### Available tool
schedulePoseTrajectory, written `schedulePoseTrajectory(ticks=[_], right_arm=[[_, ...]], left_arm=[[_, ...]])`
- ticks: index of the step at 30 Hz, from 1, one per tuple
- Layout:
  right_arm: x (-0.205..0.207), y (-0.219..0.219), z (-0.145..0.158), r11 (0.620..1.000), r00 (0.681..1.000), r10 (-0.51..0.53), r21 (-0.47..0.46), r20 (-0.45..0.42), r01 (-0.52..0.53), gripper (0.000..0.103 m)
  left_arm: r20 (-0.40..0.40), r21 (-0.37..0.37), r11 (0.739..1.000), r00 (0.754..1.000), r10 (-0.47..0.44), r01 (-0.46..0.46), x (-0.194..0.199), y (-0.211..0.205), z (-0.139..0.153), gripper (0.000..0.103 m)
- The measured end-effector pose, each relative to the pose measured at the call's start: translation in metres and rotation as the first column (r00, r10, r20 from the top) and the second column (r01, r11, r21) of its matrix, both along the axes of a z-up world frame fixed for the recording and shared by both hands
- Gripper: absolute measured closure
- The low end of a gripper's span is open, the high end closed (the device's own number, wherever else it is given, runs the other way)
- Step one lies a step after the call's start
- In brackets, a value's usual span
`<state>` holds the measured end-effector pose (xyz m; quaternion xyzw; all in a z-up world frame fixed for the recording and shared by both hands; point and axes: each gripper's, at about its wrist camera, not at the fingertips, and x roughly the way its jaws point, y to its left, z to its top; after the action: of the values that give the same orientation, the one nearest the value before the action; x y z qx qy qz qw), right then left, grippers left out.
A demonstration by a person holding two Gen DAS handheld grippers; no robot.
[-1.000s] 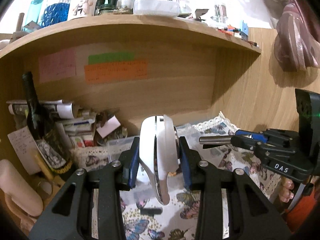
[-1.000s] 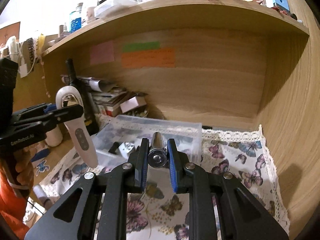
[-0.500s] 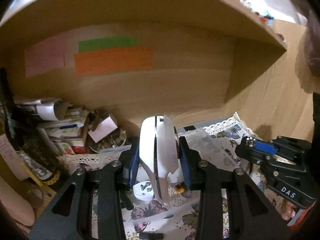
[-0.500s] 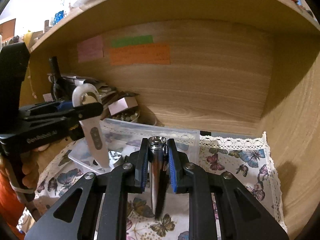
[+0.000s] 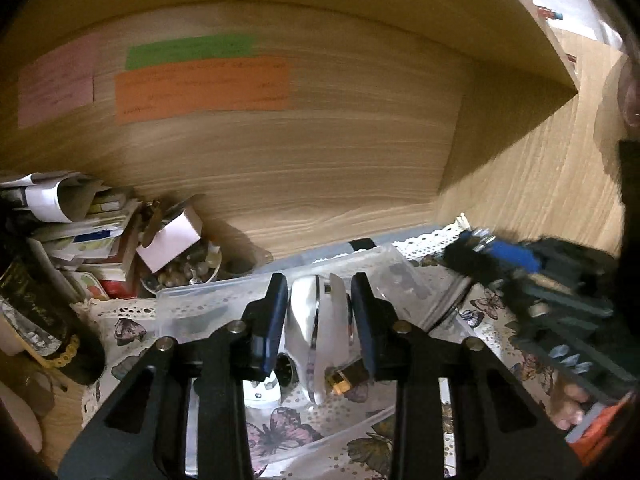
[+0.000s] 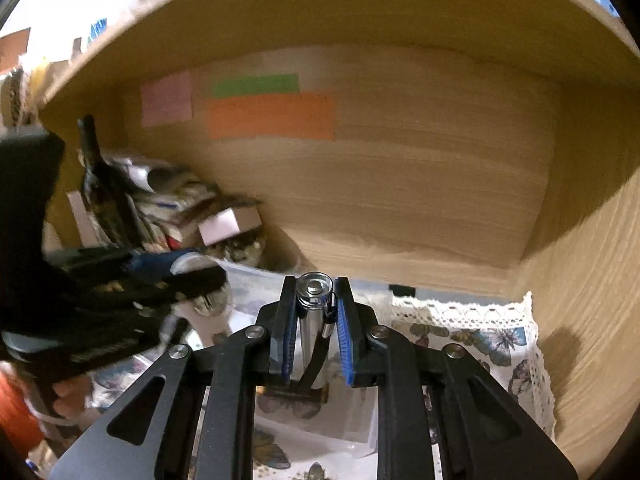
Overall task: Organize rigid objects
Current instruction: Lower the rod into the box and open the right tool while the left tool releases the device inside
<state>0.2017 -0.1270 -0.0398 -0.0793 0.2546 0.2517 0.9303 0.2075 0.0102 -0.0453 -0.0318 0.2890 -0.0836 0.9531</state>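
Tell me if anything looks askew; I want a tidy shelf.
The pile of papers and boxes at the back left leans untidily, and a small white box sits tilted on a bowl of trinkets. Nothing looks spilled or broken.
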Motion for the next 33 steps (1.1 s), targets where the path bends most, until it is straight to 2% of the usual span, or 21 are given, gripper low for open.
schedulePoseTrajectory(ticks=[5,12,15,20,23,24,25,27,31,33], right_arm=[[0.015,0.002,-0.023,0.999,0.998,-0.025,-0.040,-0.064,0.023,0.087],[0.024,0.001,-0.032,0.994,0.995,-0.062,-0.092,-0.080,0.054,0.087],[0.030,0.004,-0.036,0.994,0.993,-0.062,-0.099,-0.103,0.052,0.087],[0.034,0.017,-0.043,0.993,0.991,-0.038,-0.114,-0.130,0.023,0.086],[0.033,0.023,-0.041,0.993,0.989,-0.014,-0.117,-0.144,-0.003,0.086],[0.032,0.024,-0.041,0.993,0.989,-0.010,-0.118,-0.147,-0.008,0.085],[0.031,0.026,-0.040,0.993,0.989,-0.004,-0.119,-0.149,-0.014,0.083],[0.029,0.025,-0.039,0.993,0.988,0.002,-0.114,-0.152,-0.020,0.067],[0.018,0.024,-0.030,0.995,0.993,0.005,-0.096,-0.121,-0.017,0.057],[0.013,0.023,-0.026,0.995,0.994,0.009,-0.094,-0.107,-0.019,0.050]], left_arm=[[0.000,0.045,0.998,0.999,0.041,-0.041,0.004,0.002,-0.003,0.070],[-0.104,0.045,0.991,0.986,0.128,-0.124,0.018,0.037,-0.026,0.069],[-0.141,0.062,0.991,0.981,0.130,-0.123,0.018,0.040,-0.035,0.069],[-0.136,0.100,0.990,0.984,0.114,-0.100,0.009,0.033,-0.039,0.069],[-0.128,0.100,0.990,0.985,0.116,-0.104,0.005,0.033,-0.037,0.058],[-0.123,0.101,0.989,0.985,0.120,-0.108,0.002,0.033,-0.035,0.051],[-0.115,0.101,0.988,0.986,0.124,-0.113,-0.001,0.034,-0.034,0.045],[-0.104,0.099,0.988,0.986,0.127,-0.117,-0.006,0.036,-0.032,0.042],[-0.092,0.091,0.989,0.988,0.124,-0.116,-0.016,0.038,-0.028,0.031],[-0.084,0.094,0.989,0.989,0.125,-0.117,-0.021,0.038,-0.025,0.030]])
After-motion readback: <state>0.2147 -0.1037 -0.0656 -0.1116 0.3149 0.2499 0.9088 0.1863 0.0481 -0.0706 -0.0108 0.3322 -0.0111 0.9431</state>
